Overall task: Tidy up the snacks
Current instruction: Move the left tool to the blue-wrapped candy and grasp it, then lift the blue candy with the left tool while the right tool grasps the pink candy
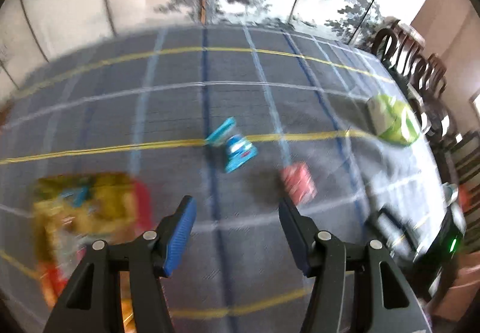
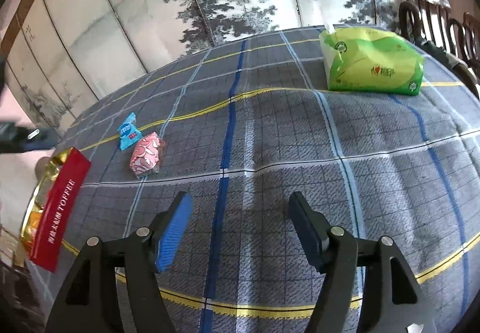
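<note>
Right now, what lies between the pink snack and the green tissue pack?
Only bare checked tablecloth lies between the pink snack and the green tissue pack; the right wrist view shows this clearly.

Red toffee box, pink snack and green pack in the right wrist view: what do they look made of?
Red toffee box: likely glossy printed card, flat faces, gold foil-like lining.
Pink snack: thin plastic film, crinkled and shiny.
Green pack: soft glossy plastic wrap, creased with highlights.
</note>
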Action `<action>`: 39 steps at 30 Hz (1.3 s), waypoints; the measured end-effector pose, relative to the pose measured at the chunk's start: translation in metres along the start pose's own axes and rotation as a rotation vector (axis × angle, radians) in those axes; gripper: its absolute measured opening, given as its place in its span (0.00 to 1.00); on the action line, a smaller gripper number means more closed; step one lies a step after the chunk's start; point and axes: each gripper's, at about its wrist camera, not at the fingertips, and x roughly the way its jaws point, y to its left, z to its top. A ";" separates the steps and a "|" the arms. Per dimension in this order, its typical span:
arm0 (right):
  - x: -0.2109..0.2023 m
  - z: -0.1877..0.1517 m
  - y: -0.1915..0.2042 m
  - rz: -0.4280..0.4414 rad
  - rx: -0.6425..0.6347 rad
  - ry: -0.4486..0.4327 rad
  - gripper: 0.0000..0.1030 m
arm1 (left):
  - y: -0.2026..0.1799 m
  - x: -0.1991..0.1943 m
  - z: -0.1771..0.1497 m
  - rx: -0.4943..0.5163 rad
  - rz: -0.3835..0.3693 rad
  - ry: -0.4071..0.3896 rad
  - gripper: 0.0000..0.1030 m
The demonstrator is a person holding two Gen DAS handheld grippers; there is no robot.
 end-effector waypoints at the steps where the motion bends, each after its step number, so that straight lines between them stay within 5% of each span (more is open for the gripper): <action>1: 0.001 0.000 -0.001 0.010 0.004 0.003 0.63 | 0.002 0.012 0.009 -0.022 -0.012 0.025 0.57; 5: 0.001 0.000 -0.003 0.055 0.019 0.005 0.63 | 0.013 0.058 0.039 -0.114 -0.020 0.103 0.57; 13: -0.002 -0.001 -0.008 0.127 0.045 -0.010 0.64 | 0.018 0.093 0.057 -0.208 -0.004 0.135 0.57; 19: -0.003 -0.001 -0.009 0.145 0.046 -0.015 0.64 | 0.015 0.108 0.059 -0.236 0.085 0.122 0.55; 20: -0.003 -0.001 -0.009 0.145 0.047 -0.015 0.64 | 0.012 0.109 0.059 -0.226 0.109 0.114 0.49; 21: -0.003 -0.001 -0.009 0.146 0.046 -0.014 0.65 | 0.009 0.109 0.060 -0.210 0.136 0.103 0.28; 23: -0.003 -0.001 -0.009 0.142 0.047 -0.012 0.65 | 0.004 0.108 0.057 -0.172 0.151 0.100 0.25; 32: 0.003 0.002 -0.004 0.105 0.034 0.008 0.65 | -0.013 0.026 -0.015 -0.144 0.096 -0.049 0.25; 39: 0.010 0.005 0.031 0.104 -0.076 0.023 0.65 | -0.024 -0.017 -0.071 -0.122 0.045 -0.074 0.25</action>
